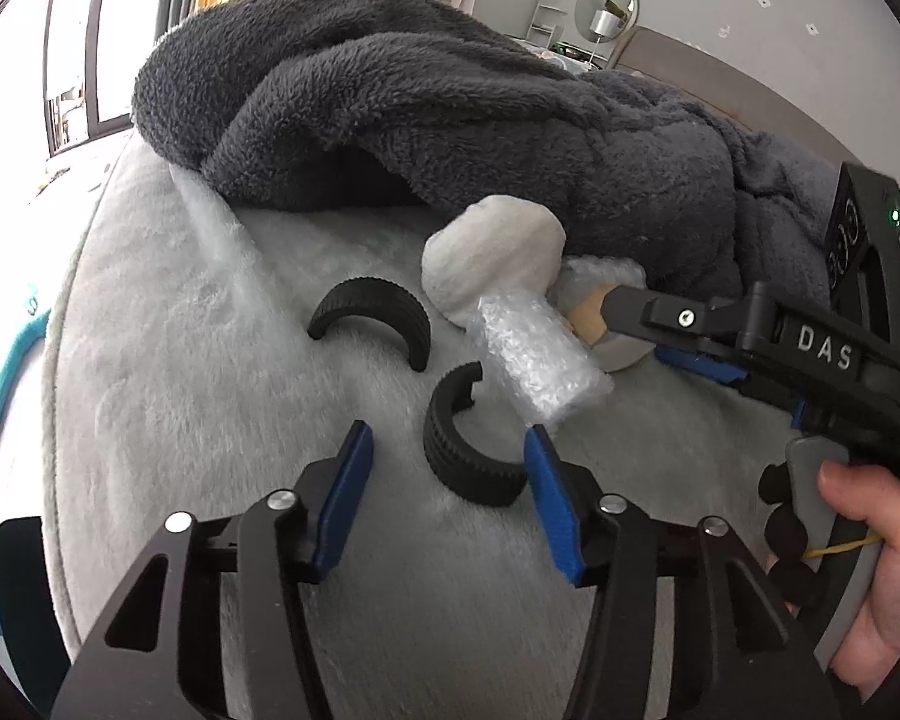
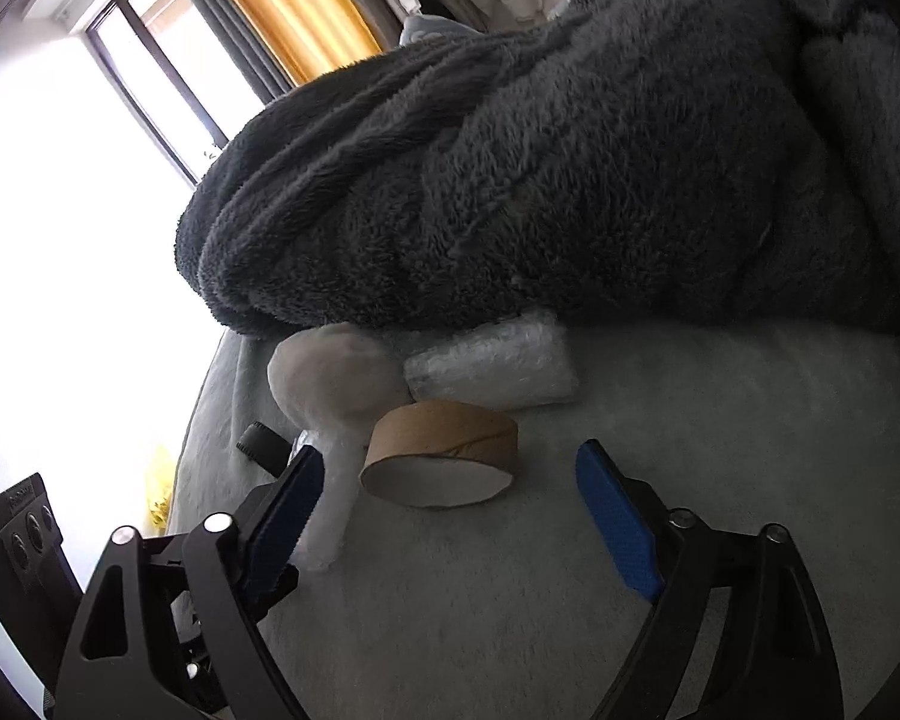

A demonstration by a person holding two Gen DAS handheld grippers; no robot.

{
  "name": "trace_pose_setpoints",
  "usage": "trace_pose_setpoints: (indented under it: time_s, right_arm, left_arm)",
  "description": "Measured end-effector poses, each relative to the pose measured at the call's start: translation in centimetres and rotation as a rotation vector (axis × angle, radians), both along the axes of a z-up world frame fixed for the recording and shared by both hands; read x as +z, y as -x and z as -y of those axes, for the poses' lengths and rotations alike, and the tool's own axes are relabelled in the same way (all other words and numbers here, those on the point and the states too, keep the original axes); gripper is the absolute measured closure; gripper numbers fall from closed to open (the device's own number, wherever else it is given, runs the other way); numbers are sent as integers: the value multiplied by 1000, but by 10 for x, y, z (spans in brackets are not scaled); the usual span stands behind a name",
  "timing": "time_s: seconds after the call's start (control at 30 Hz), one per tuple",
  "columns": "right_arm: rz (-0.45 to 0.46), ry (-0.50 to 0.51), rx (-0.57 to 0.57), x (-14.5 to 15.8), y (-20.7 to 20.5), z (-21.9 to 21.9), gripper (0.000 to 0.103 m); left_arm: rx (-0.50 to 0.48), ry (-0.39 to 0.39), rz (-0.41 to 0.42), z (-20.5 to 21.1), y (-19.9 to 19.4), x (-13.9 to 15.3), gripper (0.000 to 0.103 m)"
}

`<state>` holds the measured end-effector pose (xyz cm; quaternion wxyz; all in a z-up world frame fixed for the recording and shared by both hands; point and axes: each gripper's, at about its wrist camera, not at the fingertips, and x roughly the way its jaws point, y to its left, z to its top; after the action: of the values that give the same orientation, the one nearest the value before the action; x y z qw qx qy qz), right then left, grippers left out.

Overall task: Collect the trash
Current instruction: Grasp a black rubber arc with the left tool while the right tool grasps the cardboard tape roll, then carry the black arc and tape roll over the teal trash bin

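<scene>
On a pale grey plush bed cover (image 1: 210,420) lie two black ribbed C-shaped pieces (image 1: 372,315) (image 1: 468,462), a bubble-wrap roll (image 1: 534,354), a white foam lump (image 1: 492,258) and a brown cardboard tape ring (image 2: 444,456). My left gripper (image 1: 447,480) is open, and the nearer black piece lies between its blue pads. My right gripper (image 2: 450,498) is open just in front of the cardboard ring; in the left wrist view it (image 1: 618,324) reaches in from the right with its fingers around the ring. A second bubble-wrap roll (image 2: 492,369) lies behind the ring.
A dark grey fleece blanket (image 1: 420,102) is heaped behind the trash and overhangs it. The bed edge falls away on the left toward a bright window (image 2: 60,210). A headboard (image 1: 750,84) and a round mirror (image 1: 606,9) stand far back.
</scene>
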<state>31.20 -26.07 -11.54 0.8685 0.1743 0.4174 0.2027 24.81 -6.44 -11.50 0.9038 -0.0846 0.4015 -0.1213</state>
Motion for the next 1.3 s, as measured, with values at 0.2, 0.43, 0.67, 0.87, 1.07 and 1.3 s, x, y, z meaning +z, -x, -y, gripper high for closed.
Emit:
trace_pose_setpoints:
  time_s: [0.2,0.43,0.67,0.87,1.07,1.3]
  right_arm:
    - [-17,-19,8,-5,-9,-10,27]
    - [-42,-41,-40,-8,-16,-16,50]
    - [-13,-6,-45,3,-11,-26,51]
    - [22,13,-63,20,-2,-32,51]
    - [63,51,-39,41,15,-41,50]
    - [121,97,36,68,39,-74,51]
  left_arm:
    - [-9,8,-26,0,-13,-5,57]
    - [-1,32,-38,-6,-16,-7,69]
    - [10,91,-30,-23,-10,-3,81]
    - [6,64,22,-28,5,11,81]
    - [16,20,75,-42,23,27,81]
    - [65,-1,115,-64,41,46,81]
